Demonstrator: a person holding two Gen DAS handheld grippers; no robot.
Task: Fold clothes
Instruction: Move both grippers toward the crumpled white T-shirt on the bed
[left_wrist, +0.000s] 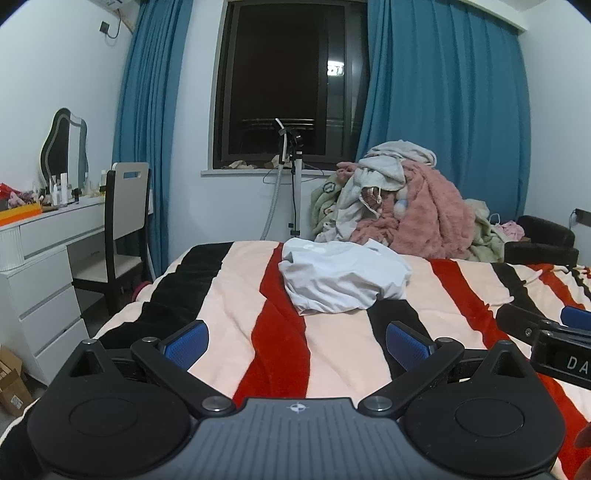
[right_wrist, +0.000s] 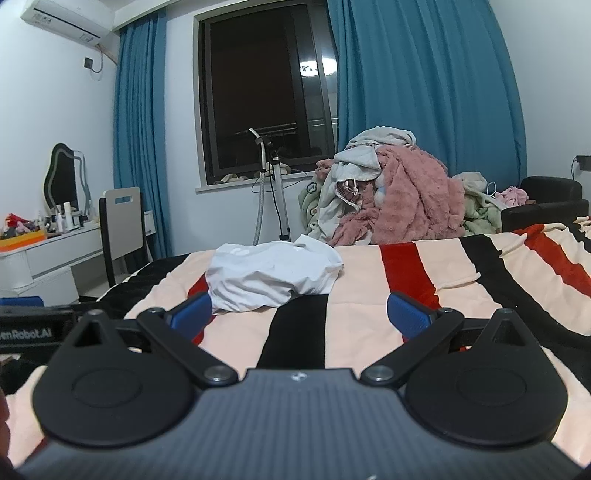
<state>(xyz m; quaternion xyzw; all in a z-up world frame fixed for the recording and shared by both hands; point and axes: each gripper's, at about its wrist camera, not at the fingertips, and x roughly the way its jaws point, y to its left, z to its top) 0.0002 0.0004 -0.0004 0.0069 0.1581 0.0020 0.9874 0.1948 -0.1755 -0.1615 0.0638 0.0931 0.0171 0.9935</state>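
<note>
We judge this the start of a fold: our 2 grippers hang low over the striped blanket (left_wrist: 229, 295), the left gripper (left_wrist: 297, 345) and the right gripper (right_wrist: 299, 315) both spread wide, grasping nothing. The white garment (left_wrist: 343, 277) lies crumpled ahead of both, slightly right of the left one's centre and just beyond the right one's left finger (right_wrist: 192, 314). Next we must reach forward, find 2 edges and spread it flat. Farther ahead, a heap of clothes (right_wrist: 391, 192) sits clear of our path.
</note>
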